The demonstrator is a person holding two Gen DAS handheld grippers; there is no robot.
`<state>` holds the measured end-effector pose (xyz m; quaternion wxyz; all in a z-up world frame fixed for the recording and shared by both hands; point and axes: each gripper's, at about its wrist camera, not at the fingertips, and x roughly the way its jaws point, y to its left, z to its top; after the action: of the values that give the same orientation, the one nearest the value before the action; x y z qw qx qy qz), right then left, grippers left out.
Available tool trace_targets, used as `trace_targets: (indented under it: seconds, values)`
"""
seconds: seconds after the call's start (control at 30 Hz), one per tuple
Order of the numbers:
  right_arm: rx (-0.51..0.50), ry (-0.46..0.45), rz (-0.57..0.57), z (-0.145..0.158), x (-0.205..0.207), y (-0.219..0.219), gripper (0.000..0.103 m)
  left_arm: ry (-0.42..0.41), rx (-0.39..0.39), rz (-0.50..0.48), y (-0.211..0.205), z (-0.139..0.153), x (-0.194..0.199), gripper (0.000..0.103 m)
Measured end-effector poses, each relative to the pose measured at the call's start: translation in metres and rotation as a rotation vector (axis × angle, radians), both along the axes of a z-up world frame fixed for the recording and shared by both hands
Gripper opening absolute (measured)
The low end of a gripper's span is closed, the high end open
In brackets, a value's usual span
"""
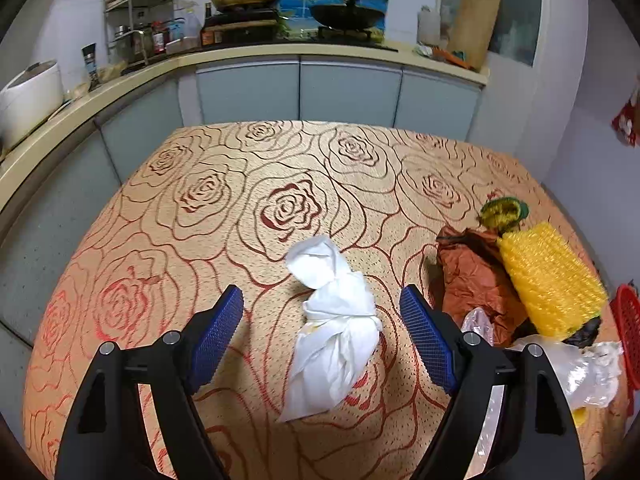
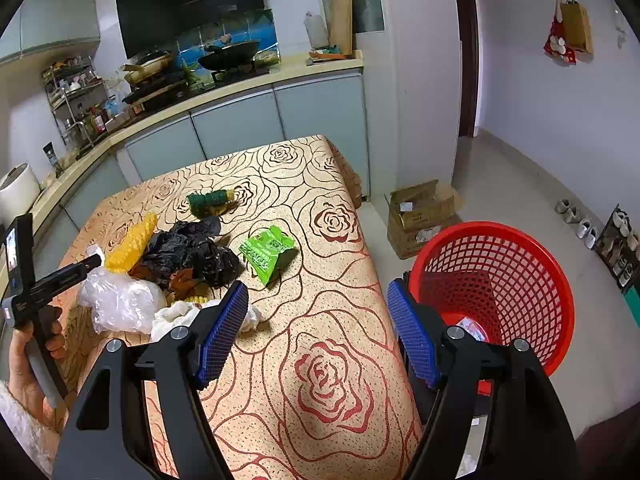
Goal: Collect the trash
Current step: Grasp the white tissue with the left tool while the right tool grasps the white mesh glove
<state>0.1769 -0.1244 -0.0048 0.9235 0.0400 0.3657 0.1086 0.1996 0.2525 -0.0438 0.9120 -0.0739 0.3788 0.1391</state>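
Observation:
A crumpled white tissue point(image 1: 336, 320) lies on the rose-patterned table point(image 1: 224, 208), between the fingers of my open left gripper point(image 1: 322, 304), not gripped. To its right lie brown paper point(image 1: 476, 280), a yellow foam net point(image 1: 552, 280), a green net point(image 1: 502, 212) and clear plastic point(image 1: 592, 372). My right gripper point(image 2: 318, 300) is open and empty over the table's near right edge. Ahead of it lie a green wrapper point(image 2: 268, 254), a black bag point(image 2: 196, 252), the yellow net point(image 2: 132, 244), clear plastic point(image 2: 116, 300) and white tissue point(image 2: 176, 316). A red mesh basket point(image 2: 500, 280) stands on the floor to the right.
Kitchen counter and grey cabinets point(image 1: 300, 88) run behind the table. A cardboard box point(image 2: 420, 216) sits on the floor beyond the basket. Shoes point(image 2: 576, 220) line the right wall. The left handheld gripper point(image 2: 36, 280) shows at the left in the right wrist view.

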Motion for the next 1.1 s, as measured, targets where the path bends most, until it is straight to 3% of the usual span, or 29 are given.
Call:
trace_targets:
  seconds: [0.17, 0.23, 0.53, 0.87, 1.1]
  values:
    - [0.01, 0.01, 0.001, -0.003, 0.002, 0.002, 0.073, 0.015, 0.005, -0.02, -0.006, -0.008, 0.01, 0.075]
    - [0.01, 0.013, 0.009, -0.005, 0.002, 0.006, 0.075, 0.027, 0.004, -0.023, -0.007, -0.011, 0.013, 0.064]
    - [0.018, 0.039, 0.079, -0.011, 0.001, 0.03, 0.078, 0.044, -0.028, -0.021, -0.002, -0.017, 0.017, 0.038]
    - [0.069, 0.105, 0.127, -0.026, 0.015, 0.063, 0.078, -0.004, 0.041, -0.008, -0.007, 0.002, -0.004, 0.034]
    - [0.054, 0.126, 0.125, -0.037, 0.029, 0.083, 0.078, -0.069, 0.024, -0.011, -0.009, 0.028, -0.027, 0.034]
